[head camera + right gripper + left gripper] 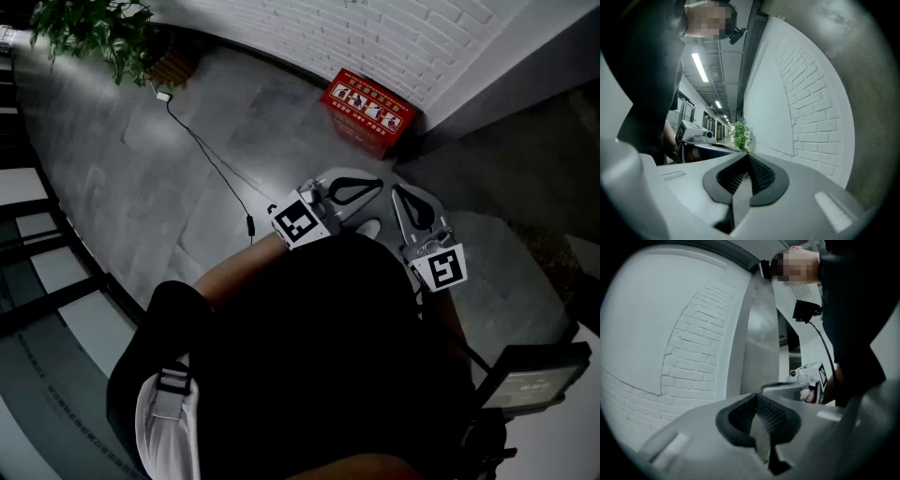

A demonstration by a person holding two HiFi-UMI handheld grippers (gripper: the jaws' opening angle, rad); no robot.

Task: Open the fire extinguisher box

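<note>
The red fire extinguisher box [370, 110] lies closed on the grey floor against the white brick wall, its lid with white pictograms facing up. Both grippers are held in front of the person's dark torso, well short of the box, and neither touches it. My left gripper [377, 185] is shut with nothing between its ribbed pads [765, 409]. My right gripper [398, 193] is shut and empty as well, its pads [754, 172] meeting at the tip. Each gripper view looks up along the brick wall and shows the other gripper beside it; the box appears in neither.
A black cable [211, 159] runs across the floor from a potted plant [103, 33] at the back left. The brick wall [394, 37] meets a grey pillar [511, 66] right of the box. A dark flat device [530, 375] sits at lower right. A corridor with ceiling lights [699, 66] stretches behind.
</note>
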